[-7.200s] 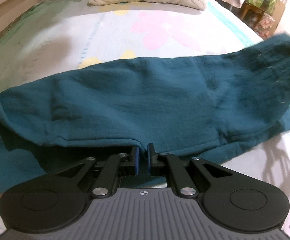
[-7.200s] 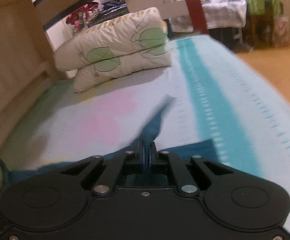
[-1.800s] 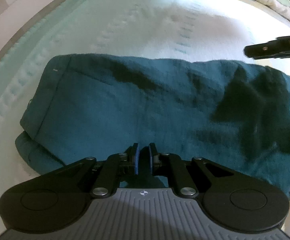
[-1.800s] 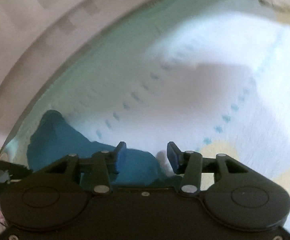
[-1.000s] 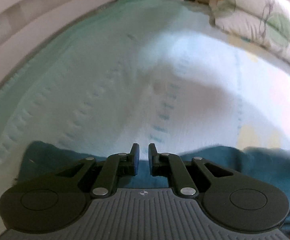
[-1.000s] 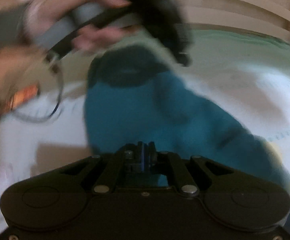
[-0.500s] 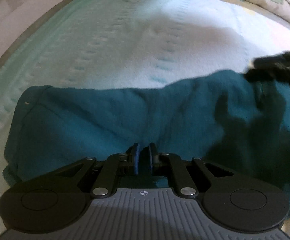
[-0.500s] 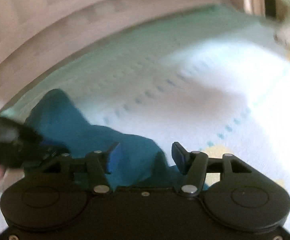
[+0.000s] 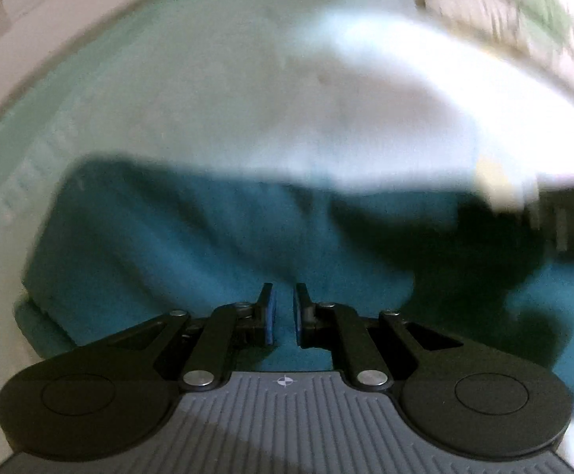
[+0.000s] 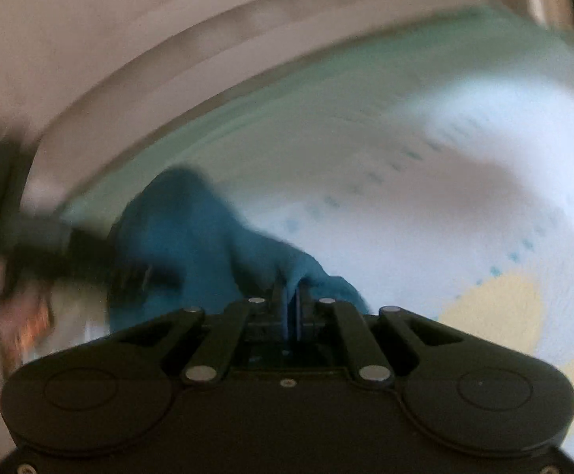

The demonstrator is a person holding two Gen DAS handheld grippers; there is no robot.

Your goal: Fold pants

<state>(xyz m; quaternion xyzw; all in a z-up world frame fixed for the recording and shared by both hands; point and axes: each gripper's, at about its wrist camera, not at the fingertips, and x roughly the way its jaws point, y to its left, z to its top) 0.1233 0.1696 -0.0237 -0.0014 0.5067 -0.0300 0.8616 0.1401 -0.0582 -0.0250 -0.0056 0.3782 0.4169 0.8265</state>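
Note:
The teal pants (image 9: pixel 192 237) lie folded on the bed, spread across the left wrist view. My left gripper (image 9: pixel 283 316) hovers over their near edge, its jaws a narrow gap apart with nothing seen between them. In the right wrist view my right gripper (image 10: pixel 291 304) is shut on a raised fold of the pants (image 10: pixel 192 233). The left gripper (image 10: pixel 49 249) shows as a dark blur at the left of that view. Both views are motion-blurred.
The bed sheet (image 9: pixel 247 91) is pale green and white with yellow patches (image 10: pixel 492 316). A pillow (image 9: pixel 524 19) lies at the far right. A wooden bed frame (image 10: pixel 168 51) curves along the far side.
My right gripper has closed from wide open onto a fold of the pants. My left gripper stays over the pants' near edge with its narrow gap, and both views have shifted.

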